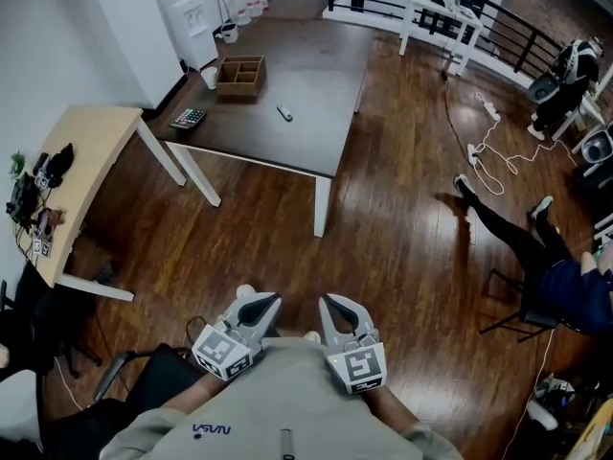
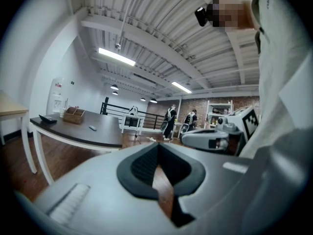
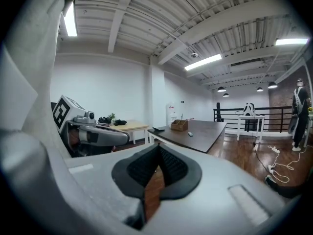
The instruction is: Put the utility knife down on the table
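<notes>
Head view: the left gripper (image 1: 261, 305) and right gripper (image 1: 335, 307) are held side by side, close against the person's chest. Both point forward over the wooden floor (image 1: 402, 228), marker cubes nearest the body. The utility knife (image 1: 284, 113) lies on the dark table (image 1: 316, 75), well apart from both grippers and near a wooden box (image 1: 239, 75). It is too small for detail.

Left gripper view: the left gripper (image 2: 157, 148) points roughly level. Its jaws are closed tip to tip with nothing between them. The utility knife (image 2: 93, 128) rests on the dark table (image 2: 105, 133), ahead and to the left.

Right gripper view: the right gripper (image 3: 159, 151) shows the same condition, jaws together and empty. The utility knife (image 3: 190, 133) sits on the dark table (image 3: 205, 131), beyond the jaws.
</notes>
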Available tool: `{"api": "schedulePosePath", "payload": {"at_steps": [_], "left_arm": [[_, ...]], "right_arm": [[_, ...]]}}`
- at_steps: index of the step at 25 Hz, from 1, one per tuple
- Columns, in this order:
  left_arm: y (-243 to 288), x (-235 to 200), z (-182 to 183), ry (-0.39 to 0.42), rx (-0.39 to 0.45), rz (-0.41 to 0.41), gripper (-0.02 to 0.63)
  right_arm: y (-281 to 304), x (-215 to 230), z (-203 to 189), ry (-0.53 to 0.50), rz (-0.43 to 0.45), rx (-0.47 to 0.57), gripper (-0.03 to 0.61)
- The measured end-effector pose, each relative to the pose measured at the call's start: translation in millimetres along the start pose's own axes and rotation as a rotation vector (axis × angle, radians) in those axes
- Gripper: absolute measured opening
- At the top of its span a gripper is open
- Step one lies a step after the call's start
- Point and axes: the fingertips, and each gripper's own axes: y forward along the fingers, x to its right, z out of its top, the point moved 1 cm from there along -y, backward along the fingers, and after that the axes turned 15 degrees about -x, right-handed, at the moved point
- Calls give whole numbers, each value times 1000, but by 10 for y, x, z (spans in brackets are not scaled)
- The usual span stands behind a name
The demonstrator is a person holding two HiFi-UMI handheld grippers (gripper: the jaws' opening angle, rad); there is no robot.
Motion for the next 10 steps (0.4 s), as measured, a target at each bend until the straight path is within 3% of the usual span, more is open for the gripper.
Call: {"api": "schedulePosePath", "payload": {"at_steps": [10], "left_arm": [[105,-32,63,43,-16,-45,0]], "right_arm": [[25,59,-12,33,-30,10,-3]]}}
